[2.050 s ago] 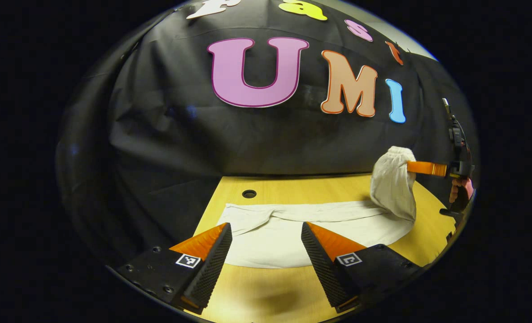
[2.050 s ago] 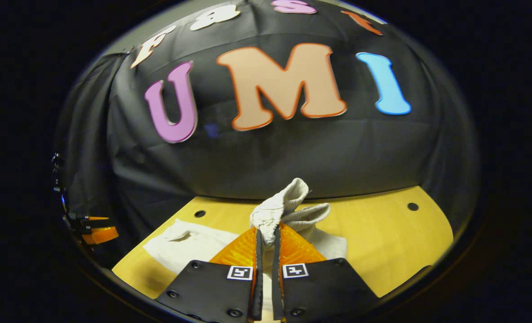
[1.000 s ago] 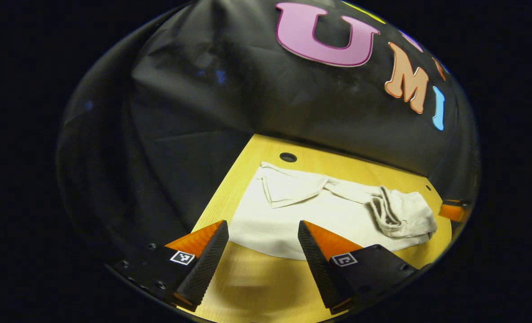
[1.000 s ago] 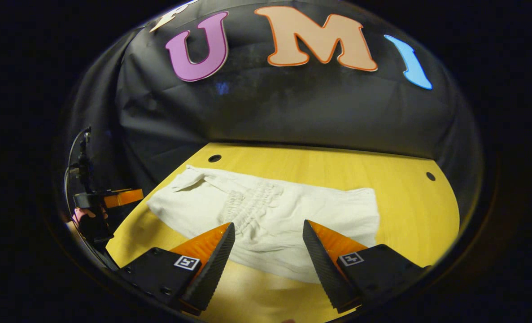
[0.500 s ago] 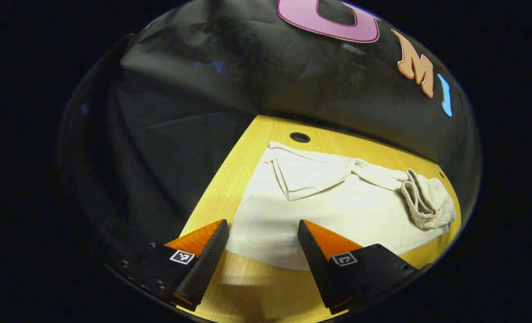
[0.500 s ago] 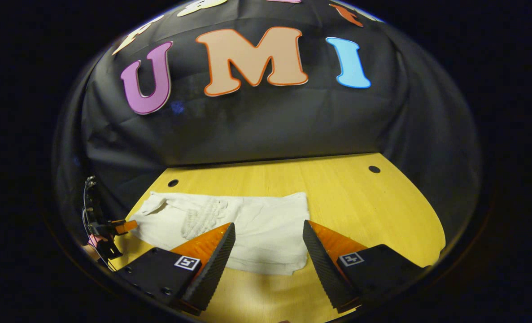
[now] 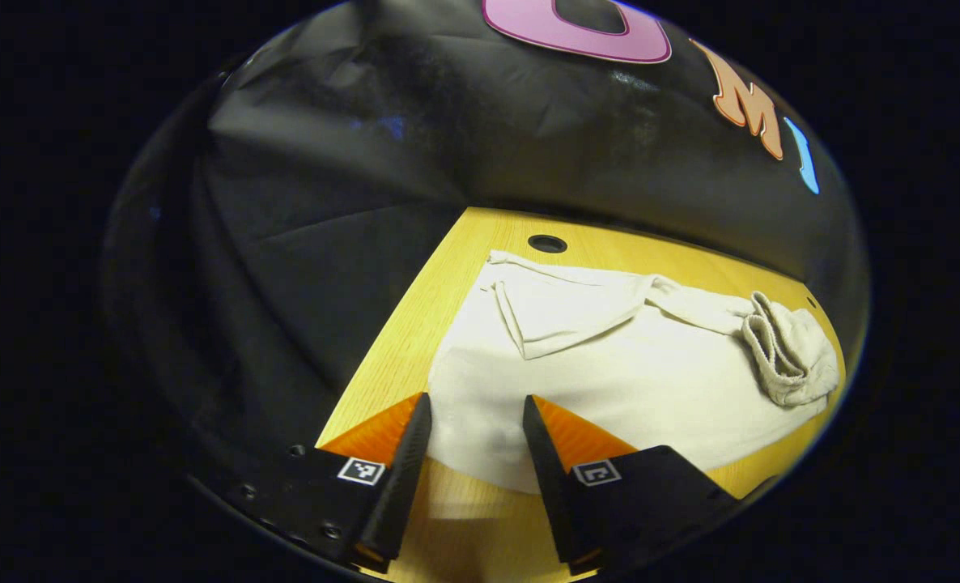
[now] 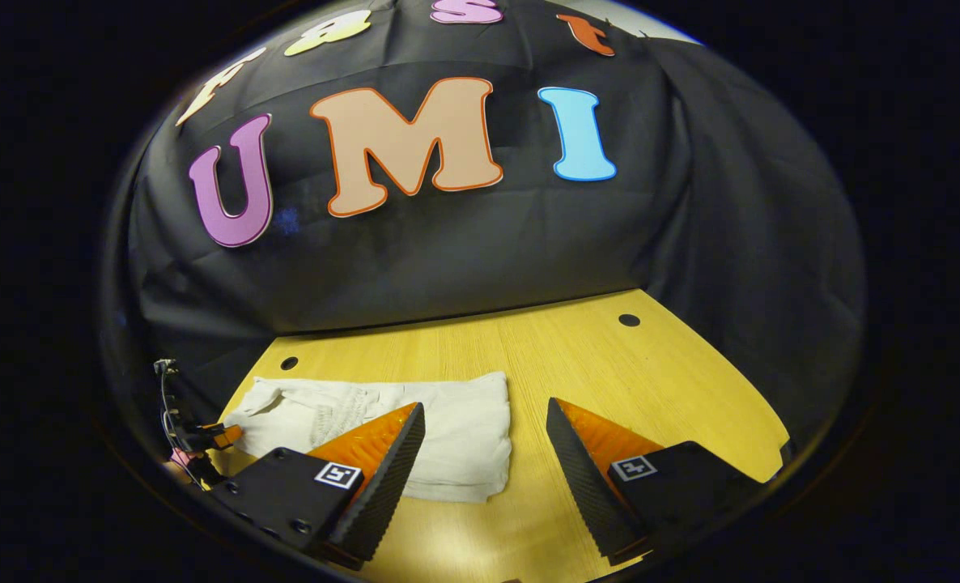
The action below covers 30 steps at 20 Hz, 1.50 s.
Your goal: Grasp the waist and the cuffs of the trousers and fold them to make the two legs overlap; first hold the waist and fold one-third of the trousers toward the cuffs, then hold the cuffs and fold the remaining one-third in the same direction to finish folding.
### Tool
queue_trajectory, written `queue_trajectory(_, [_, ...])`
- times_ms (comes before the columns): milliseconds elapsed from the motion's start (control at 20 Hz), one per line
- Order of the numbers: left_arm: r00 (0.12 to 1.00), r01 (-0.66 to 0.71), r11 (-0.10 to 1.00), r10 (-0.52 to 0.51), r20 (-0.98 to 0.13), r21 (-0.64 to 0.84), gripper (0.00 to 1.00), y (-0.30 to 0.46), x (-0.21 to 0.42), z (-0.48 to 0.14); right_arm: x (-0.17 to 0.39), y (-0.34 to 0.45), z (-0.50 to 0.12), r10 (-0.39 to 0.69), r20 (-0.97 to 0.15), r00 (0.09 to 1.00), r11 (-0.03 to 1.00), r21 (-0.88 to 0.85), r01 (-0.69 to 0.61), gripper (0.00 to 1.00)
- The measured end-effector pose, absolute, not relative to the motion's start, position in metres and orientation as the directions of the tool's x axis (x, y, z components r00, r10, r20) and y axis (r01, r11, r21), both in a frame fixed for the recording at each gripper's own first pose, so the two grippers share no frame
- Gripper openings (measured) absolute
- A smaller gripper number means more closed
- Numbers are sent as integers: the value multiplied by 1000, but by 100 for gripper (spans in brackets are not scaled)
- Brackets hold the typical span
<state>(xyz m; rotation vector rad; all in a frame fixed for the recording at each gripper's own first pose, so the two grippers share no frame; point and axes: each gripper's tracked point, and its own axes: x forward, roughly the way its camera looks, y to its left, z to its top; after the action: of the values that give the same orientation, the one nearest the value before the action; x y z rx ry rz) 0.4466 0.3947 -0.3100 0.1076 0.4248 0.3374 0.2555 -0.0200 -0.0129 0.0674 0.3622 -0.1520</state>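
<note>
Jaws of the left gripper [image 7: 470, 421] stand narrowly parted around the trousers [image 7: 609, 364] cuff edge, cloth between them; right gripper [image 8: 484, 433] gapes wide, trousers off its left finger. Best bite deep through both layers, I'd say.

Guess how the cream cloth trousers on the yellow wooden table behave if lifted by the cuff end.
The cream cloth trousers probably go floppy: wrinkles and a bunched gathered waist suggest limp fabric. Likely light. The folded layers may slide apart if the left gripper pinches one layer only.
</note>
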Motion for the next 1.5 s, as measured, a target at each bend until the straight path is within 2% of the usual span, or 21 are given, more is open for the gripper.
queue_trajectory(50, [859, -284, 943, 330, -392, 173, 65, 391, 446, -311, 255, -21, -13, -140, -358, 923, 986, 35, 163, 96])
queue_trajectory(100, [858, -266, 948, 315, -405, 174, 49, 387, 446, -309, 253, -23, -12, -141, -358, 923, 986, 33, 163, 96])
queue_trajectory(150, [865, -245, 956, 290, -409, 159, 45, 381, 448, -310, 252, -23, -11, -143, -357, 923, 986, 31, 164, 91])
queue_trajectory(200, [867, -241, 959, 282, -411, 148, 28, 377, 449, -310, 252, -23, -11, -143, -356, 923, 986, 32, 165, 91])
queue_trajectory(250, [867, -238, 960, 278, -413, 147, 11, 377, 451, -312, 250, -22, -10, -144, -354, 924, 986, 33, 166, 96])
queue_trajectory(350, [867, -238, 962, 271, -418, 131, 1, 375, 450, -309, 248, -22, -7, -147, -349, 926, 985, 31, 168, 96])
queue_trajectory(400, [865, -243, 962, 271, -421, 121, 0, 374, 450, -309, 246, -23, -6, -149, -346, 926, 985, 25, 168, 91])
queue_trajectory(450, [864, -243, 964, 265, -429, 107, 0, 370, 447, -310, 244, -22, -4, -152, -342, 927, 986, 19, 168, 91])
queue_trajectory(500, [863, -242, 966, 256, -436, 88, 0, 365, 447, -311, 243, -22, -3, -156, -340, 927, 985, 14, 171, 96])
queue_trajectory(600, [870, -242, 970, 232, -435, 35, 0, 354, 448, -308, 241, -18, -2, -158, -337, 928, 985, 12, 172, 96])
queue_trajectory(650, [874, -248, 969, 230, -428, 14, 0, 347, 448, -305, 239, -19, -1, -161, -338, 927, 985, 11, 175, 91])
queue_trajectory(800, [891, -247, 969, 218, -399, -22, 0, 324, 450, -288, 234, -21, -5, -161, -344, 925, 984, 18, 178, 91])
queue_trajectory(850, [900, -236, 971, 203, -386, -38, 0, 312, 451, -279, 232, -22, -5, -159, -346, 925, 984, 21, 176, 96])
queue_trajectory(900, [911, -219, 974, 183, -370, -59, 0, 298, 453, -268, 229, -24, -4, -158, -345, 925, 984, 19, 175, 92])
queue_trajectory(1050, [942, -162, 981, 121, -313, -109, 0, 253, 455, -235, 230, -26, -3, -159, -344, 925, 985, 6, 172, 91])
queue_trajectory(1100, [950, -141, 983, 101, -295, -118, 0, 238, 459, -224, 231, -27, -3, -160, -344, 925, 985, 3, 171, 96])
queue_trajectory(1250, [966, -75, 990, 43, -255, -118, 0, 189, 467, -196, 233, -25, -1, -154, -334, 930, 986, 12, 168, 97])
queue_trajectory(1300, [970, -51, 992, 22, -240, -115, 0, 171, 469, -189, 233, -25, -2, -153, -329, 932, 986, 14, 167, 92])
queue_trajectory(1500, [978, 65, 994, -82, -193, -92, 0, 93, 482, -165, 234, -25, -1, -151, -321, 935, 986, 22, 167, 92])
